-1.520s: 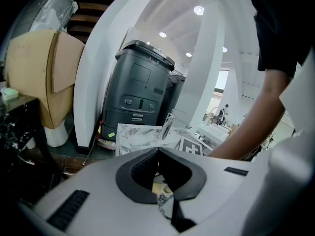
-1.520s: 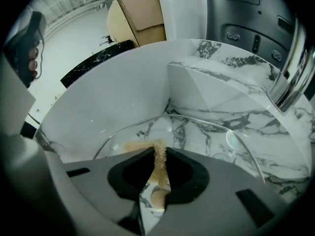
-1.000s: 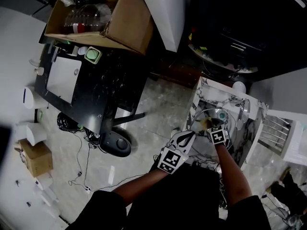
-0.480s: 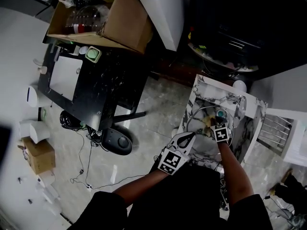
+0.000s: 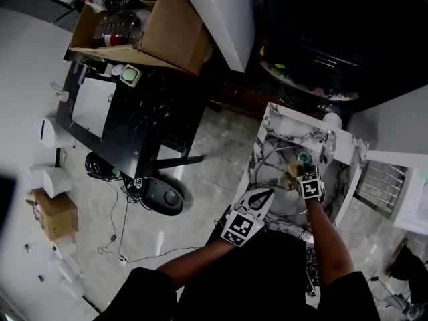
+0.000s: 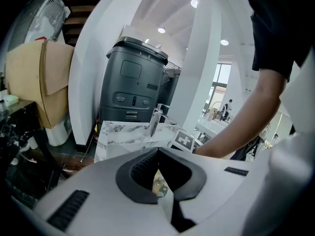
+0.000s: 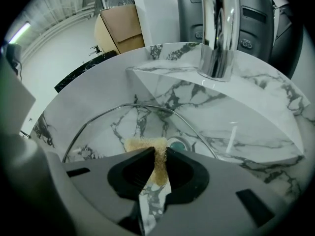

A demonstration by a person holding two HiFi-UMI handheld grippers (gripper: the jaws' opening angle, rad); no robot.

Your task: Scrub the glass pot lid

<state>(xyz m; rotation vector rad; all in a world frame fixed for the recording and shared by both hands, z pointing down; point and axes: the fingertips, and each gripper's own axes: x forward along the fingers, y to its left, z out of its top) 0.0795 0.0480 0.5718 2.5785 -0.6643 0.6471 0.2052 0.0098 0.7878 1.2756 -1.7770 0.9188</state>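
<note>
— In the marble sink [image 5: 267,131], right of centre in the head view, what lies there?

— The glass pot lid [image 5: 275,176], leaning inside the basin, its thin rim arching toward the faucet [image 5: 328,141] at the far side. The right gripper [image 5: 297,174] is down on it with a yellowish sponge [image 5: 290,168]. The left gripper [image 5: 259,196] meets the lid's near left edge, at the sink's near rim.

— And left of the sink?

— Pale floor, then a black table [image 5: 134,122] well apart, with a cardboard box [image 5: 170,35] at its far end.

— What does the left gripper view give?

— Its jaws are closed to a narrow slit, and a thin pale edge runs down that slit, seemingly the lid's rim pinched there. Beyond stand the sink and the faucet, with a dark grey machine [image 6: 130,87] far behind. The person's arm [image 6: 236,127] reaches in from the right.

— And the right gripper view?

— The jaws are clenched on the sponge, which stands upright between the pads and spreads leftward above them, pressed flat against the glass. The lid's rim curves over it, from near left to near right. Through the glass shows the green drain [image 7: 179,144], just right of the sponge. The faucet rises beyond, at the basin's far edge.
</note>
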